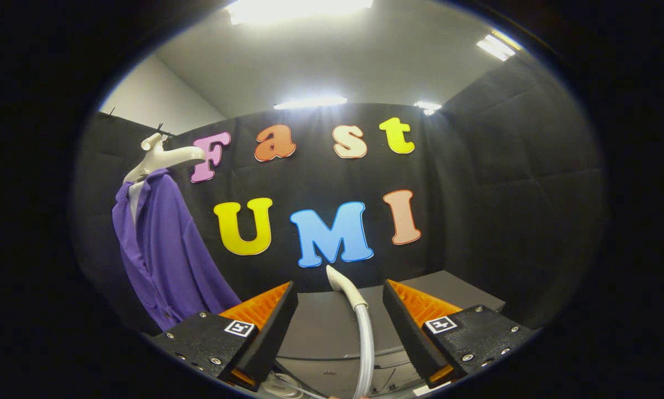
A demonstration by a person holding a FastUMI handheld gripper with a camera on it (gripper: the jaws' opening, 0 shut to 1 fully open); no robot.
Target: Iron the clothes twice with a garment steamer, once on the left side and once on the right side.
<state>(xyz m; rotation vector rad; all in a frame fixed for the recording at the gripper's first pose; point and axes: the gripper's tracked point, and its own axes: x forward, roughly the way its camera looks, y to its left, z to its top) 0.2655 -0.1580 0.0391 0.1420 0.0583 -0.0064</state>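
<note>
A purple shirt [166, 249] hangs on a white hanger form [157, 158] off to the left of my fingers, against the black wall. The white steamer head [338, 279] stands upright on its pale hose [366, 343], rising in the gap between my two fingers. My gripper [340, 289] is open, and both fingers stand clear of the hose with space on each side. The steamer head's tip reaches about level with my fingertips. The shirt lies well beyond and to the left of the left finger.
A grey tabletop [454, 291] runs behind and below the fingers, with a lower grey surface [321, 332] under the hose. Black cloth walls close the booth behind and on the right. Ceiling lights glow overhead.
</note>
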